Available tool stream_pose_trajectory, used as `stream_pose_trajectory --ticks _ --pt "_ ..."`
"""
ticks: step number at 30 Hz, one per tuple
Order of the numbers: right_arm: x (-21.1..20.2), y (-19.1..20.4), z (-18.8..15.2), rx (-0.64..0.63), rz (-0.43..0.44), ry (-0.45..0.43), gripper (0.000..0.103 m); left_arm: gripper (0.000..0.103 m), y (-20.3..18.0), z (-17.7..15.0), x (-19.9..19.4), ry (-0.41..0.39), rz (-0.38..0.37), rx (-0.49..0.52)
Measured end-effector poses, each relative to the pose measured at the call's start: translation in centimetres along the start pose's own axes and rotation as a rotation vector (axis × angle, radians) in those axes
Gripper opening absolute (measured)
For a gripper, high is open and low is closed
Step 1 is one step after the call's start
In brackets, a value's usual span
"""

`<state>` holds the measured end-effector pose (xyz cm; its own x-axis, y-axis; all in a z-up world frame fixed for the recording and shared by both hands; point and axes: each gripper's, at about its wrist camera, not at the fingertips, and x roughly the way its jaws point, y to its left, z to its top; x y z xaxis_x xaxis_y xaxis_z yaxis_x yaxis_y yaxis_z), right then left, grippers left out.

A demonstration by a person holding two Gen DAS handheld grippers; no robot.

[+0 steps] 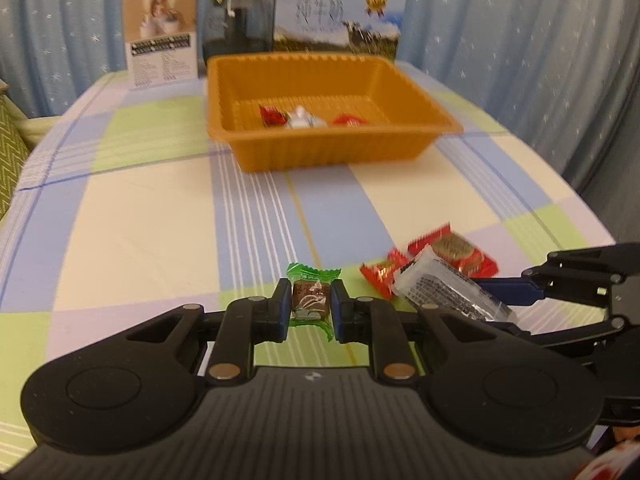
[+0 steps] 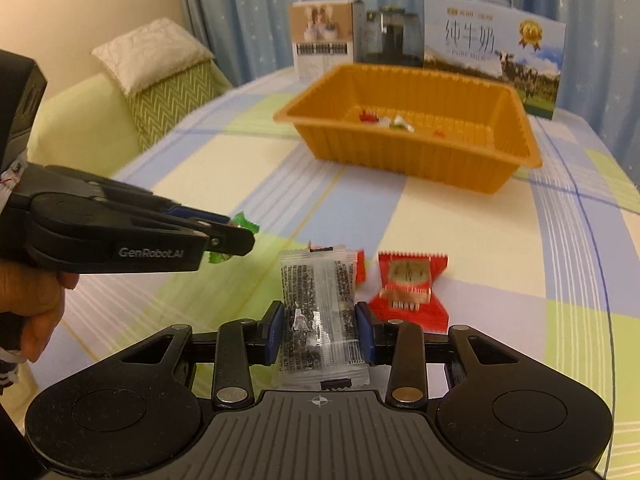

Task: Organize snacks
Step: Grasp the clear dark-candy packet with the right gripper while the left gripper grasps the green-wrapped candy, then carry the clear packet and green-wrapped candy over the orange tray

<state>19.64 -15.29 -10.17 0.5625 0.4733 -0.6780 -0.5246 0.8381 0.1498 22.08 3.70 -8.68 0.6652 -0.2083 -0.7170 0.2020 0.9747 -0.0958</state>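
Green-wrapped candy point(image 1: 311, 299) being clamped in left gripper point(image 1: 311, 311) jaws, clear packet point(image 2: 318, 312) in right gripper point(image 2: 319, 330) jaws, near counter edge; probably being carried toward far orange tray point(image 1: 320, 152), where snacks are being collected.

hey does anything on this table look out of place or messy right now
Nothing spilled or damaged. Two red snack packets still lie loose on the tablecloth, outside the orange basket. The left gripper holds a green-wrapped candy; the right gripper holds a clear packet.
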Motion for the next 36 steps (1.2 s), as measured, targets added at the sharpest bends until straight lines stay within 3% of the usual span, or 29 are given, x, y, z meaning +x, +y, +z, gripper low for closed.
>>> stream_pose_trajectory --ticks 6,20,36 --pt "-1.1 0.1 1.5 0.026 -0.04 -0.072 0.038 0.018 -0.2 1.3 -1.5 -0.054 0.035 0.004" --pt "-2.4 -2.5 4.8 0.122 -0.134 -0.141 0.038 0.018 -0.3 5.0 -2.0 -0.123 0.009 -0.028" --pt "-1.2 -5.8 10.9 0.215 -0.185 -0.229 0.038 0.018 0.5 11.3 0.9 -0.172 -0.005 -0.047"
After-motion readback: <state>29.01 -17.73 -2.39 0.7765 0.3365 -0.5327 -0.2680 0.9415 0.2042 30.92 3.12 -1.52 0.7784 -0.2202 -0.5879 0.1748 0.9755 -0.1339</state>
